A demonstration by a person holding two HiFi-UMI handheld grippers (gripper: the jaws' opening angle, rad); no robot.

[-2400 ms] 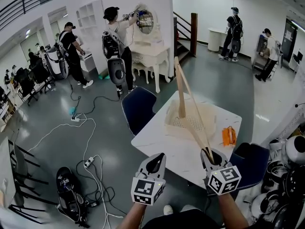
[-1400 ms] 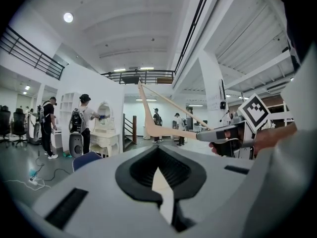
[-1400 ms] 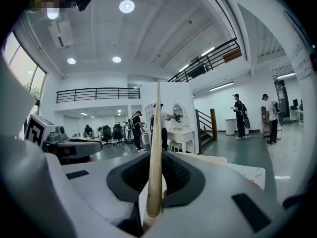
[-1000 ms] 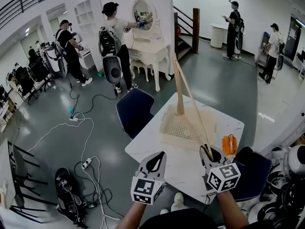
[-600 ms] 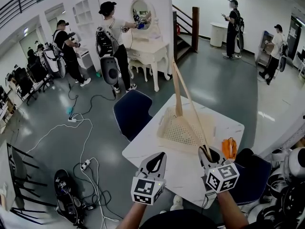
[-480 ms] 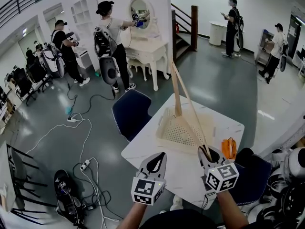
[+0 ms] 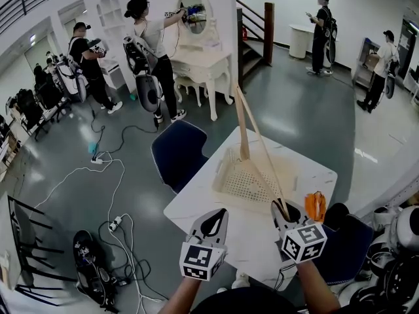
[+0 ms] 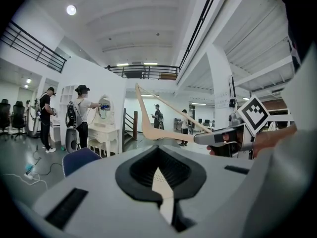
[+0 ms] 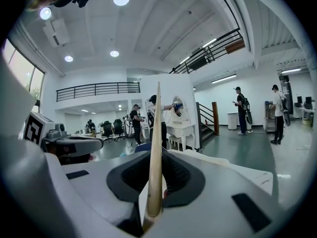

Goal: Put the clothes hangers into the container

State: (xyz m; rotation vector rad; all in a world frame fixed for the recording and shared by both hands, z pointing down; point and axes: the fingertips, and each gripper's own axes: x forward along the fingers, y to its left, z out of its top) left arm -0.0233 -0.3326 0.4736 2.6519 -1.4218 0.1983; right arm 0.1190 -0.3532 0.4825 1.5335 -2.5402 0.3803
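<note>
A wooden clothes hanger (image 7: 252,146) stands up from my right gripper (image 7: 286,207), which is shut on its lower end; its top leans back over the table. In the right gripper view the hanger (image 9: 156,148) runs straight up between the jaws. A cream perforated container (image 7: 227,175) lies on the white table (image 7: 209,208), under and just beyond the hanger. My left gripper (image 7: 217,212) hovers over the table's near edge, to the left of the right one, shut and holding nothing. The left gripper view shows the hanger (image 8: 153,128) and the right gripper (image 8: 214,138).
An orange object (image 7: 315,206) lies on the table right of my right gripper. A blue chair (image 7: 177,152) stands at the table's far left, another (image 7: 342,239) at its right. Cables (image 7: 118,224) trail over the floor on the left. People stand farther back.
The hanger stays upright in my right gripper and both grippers hold their places. The head view has shifted a little, so the table and container sit slightly further left.
</note>
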